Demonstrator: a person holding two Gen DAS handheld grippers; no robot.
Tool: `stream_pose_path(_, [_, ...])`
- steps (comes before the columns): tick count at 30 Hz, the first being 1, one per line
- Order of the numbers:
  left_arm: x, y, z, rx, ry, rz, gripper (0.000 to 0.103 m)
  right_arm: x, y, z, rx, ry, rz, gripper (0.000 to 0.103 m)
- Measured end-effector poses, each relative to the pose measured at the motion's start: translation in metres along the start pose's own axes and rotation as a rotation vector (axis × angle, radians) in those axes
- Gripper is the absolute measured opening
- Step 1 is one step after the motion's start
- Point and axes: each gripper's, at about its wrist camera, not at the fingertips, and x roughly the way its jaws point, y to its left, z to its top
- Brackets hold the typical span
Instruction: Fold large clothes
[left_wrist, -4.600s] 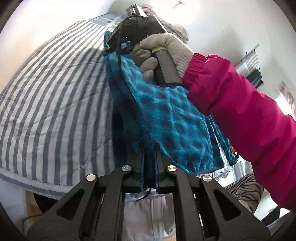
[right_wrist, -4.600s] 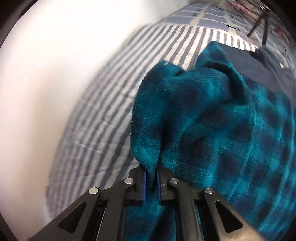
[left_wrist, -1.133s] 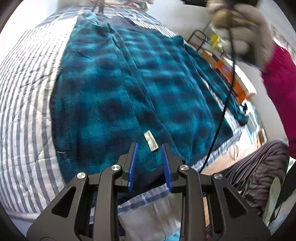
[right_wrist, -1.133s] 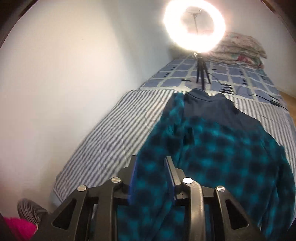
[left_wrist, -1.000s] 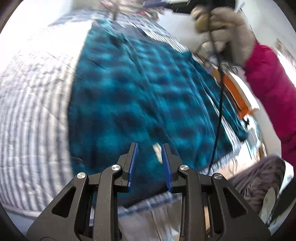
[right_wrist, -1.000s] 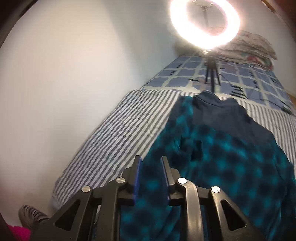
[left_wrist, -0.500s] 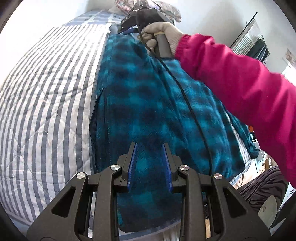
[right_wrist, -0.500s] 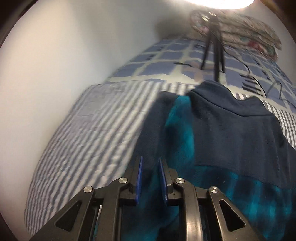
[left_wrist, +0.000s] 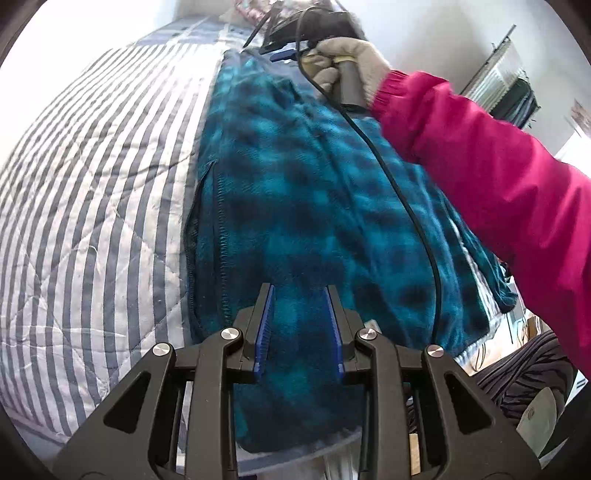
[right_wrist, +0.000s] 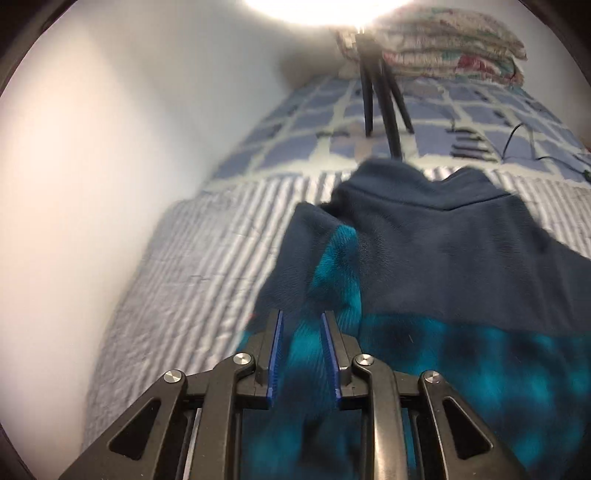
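Teal plaid fleece jacket lies flat on striped bed quilt, frame center. Both my claws, L & R, gape open, gripping nothing. Fabric's thick, soft, floppy; I'd pinch hem and shoulder edges.

Left gripper: matte black plastic frame, two angular arms with triangular cut-outs, four round silver screw heads, blue ribbed pads lining the inner finger faces. Right gripper: same black build, same silver screws, same blue pads. Right hand wears a beige knit glove around a grey handle. Sleeve is bright magenta with an elastic gathered cuff. Thin black cable runs from the handle. Dark striped trousers at lower right.
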Motion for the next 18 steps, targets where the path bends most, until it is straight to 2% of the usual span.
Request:
stream_pose_path(6, [-0.03,-0.014,-0.005,0.037,-0.066,-0.016,0.027,-0.123,0.021,-0.034,-0.045,-0.069,0.012,0.024])
stream_pose_path(8, [-0.04,-0.015,-0.007,0.047,-0.091,-0.023,0.027,-0.17,0.025,-0.05,-0.05,-0.1,0.012,0.028])
stream_pose_path(11, [-0.05,-0.017,-0.008,0.044,-0.108,-0.04,0.027,-0.232,0.029,-0.081,-0.067,-0.128,-0.025,0.028])
stream_pose_path(14, [-0.051,-0.015,-0.009,0.039,-0.098,-0.044,0.027,-0.284,0.026,-0.117,-0.066,-0.161,-0.051,0.03])
stream_pose_path(18, [-0.039,-0.016,-0.014,0.007,-0.059,-0.087,0.027,-0.33,0.008,-0.164,-0.033,-0.197,-0.063,0.032])
